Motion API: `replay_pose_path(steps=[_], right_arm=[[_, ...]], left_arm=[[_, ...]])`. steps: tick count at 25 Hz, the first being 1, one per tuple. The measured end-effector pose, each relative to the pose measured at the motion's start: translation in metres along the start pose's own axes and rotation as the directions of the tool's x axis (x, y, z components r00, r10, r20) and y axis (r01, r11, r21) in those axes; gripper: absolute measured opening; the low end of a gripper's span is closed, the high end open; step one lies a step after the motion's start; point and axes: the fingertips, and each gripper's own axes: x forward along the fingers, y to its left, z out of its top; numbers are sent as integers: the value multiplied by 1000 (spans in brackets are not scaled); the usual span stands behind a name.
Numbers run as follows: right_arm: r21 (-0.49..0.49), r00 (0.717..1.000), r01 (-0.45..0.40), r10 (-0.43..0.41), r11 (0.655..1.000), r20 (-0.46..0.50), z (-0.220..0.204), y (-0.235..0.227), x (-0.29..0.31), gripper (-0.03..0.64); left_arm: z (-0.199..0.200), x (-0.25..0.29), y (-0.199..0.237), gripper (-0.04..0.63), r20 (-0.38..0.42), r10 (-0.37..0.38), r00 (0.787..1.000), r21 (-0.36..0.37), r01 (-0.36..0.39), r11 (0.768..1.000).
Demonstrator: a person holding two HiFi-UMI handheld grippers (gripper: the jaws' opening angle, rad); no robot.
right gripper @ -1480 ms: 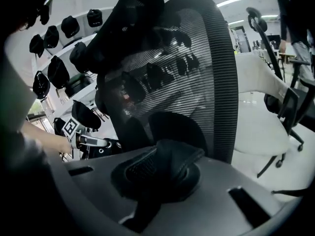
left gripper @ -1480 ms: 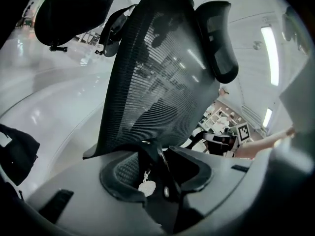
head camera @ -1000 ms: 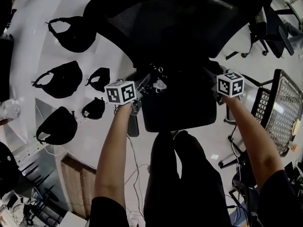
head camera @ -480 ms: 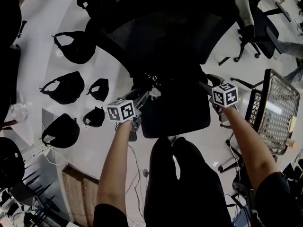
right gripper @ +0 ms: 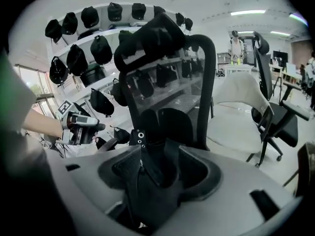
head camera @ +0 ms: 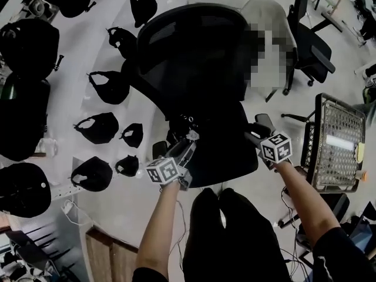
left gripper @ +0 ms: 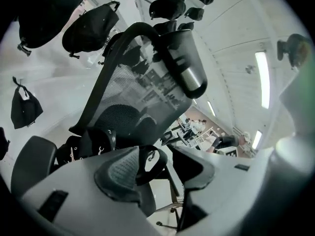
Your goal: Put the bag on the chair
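A black office chair (head camera: 229,157) with a mesh back stands in front of me. The black bag (head camera: 197,128) lies on its seat, its metal fittings showing near the left side. My left gripper (head camera: 189,141) points at the bag from the seat's left front. In the left gripper view its jaws (left gripper: 170,173) stand apart, with a black strap loop (left gripper: 158,159) hanging by the left pad. My right gripper (head camera: 254,135) is at the seat's right edge. Its jaws (right gripper: 162,173) are spread wide, with slack bag fabric (right gripper: 147,195) and a zipper lying between them.
Several black bags (head camera: 100,128) lie on the white surface to the left. A pale chair (head camera: 270,16) and a black chair (head camera: 311,51) stand behind. A wire-mesh cart (head camera: 335,140) is at the right. Cables trail on the floor near my legs.
Both grippers have drawn back toward me, to the seat's near edge. The head view has tilted, so more of the chair back and the shelves shows.
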Motion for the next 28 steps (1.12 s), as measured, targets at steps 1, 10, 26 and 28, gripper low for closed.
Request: replay_pose_path(steps=[1,10,26,28], right_arm=[[10,1000,-1,1,1000,15,2,8,-9,229],[76,991,-18,8,997,133,15,82,-85,229],[120,953,-40,1,992,304,41,183,-182,199],[115,941,-46,4,992,339,56,191,-191,185]], left_arm=[[-2,-7,-9,192,-2,-6,1000,17,6,1000],[-24,-72,-82,192,-47,-67,997,207,76,975],[-32,-186,-161,192,137,-71,988,293,28,956],[-22,-191,-174,192,171,-85,982,306,29,952]])
